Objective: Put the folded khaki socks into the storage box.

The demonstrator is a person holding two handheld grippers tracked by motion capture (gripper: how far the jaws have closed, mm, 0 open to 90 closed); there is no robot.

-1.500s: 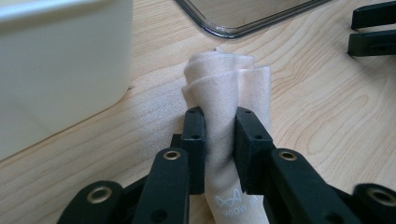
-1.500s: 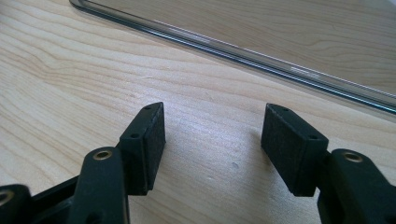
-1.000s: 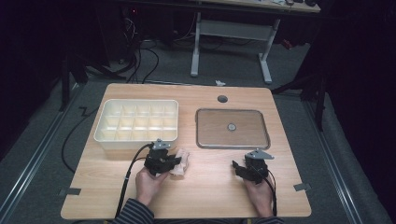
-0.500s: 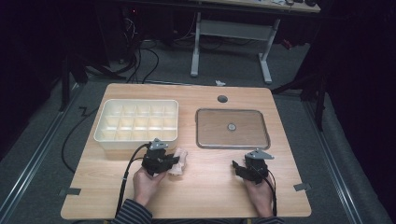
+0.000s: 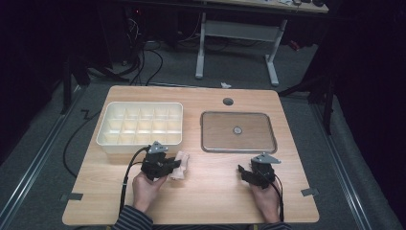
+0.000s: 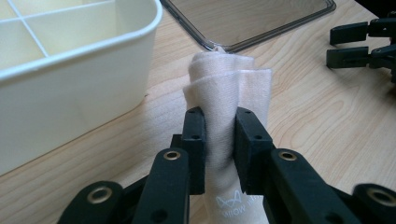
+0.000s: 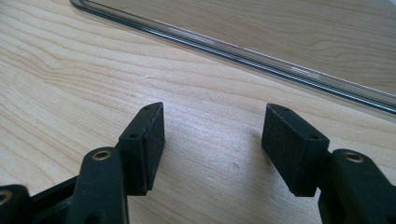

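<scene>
A rolled cream cloth [image 6: 229, 98] with a small white logo is pinched between the jaws of my left gripper [image 6: 219, 144], which is shut on it. From above, the left gripper [image 5: 174, 166] and the cloth [image 5: 181, 164] sit just in front of the white divided box [image 5: 141, 124]. My right gripper [image 7: 219, 135] stands open, low over bare wood, nothing between its pads. In the high view the right gripper [image 5: 244, 171] rests near the table's front right, in front of the clear lid [image 5: 238, 132].
The clear lid [image 7: 261, 42] lies flat right of the box and just beyond the right gripper. The box wall [image 6: 70, 98] stands close at the left of the cloth. A round cable hole [image 5: 228, 101] is near the table's far edge. Cables trail off the front edge.
</scene>
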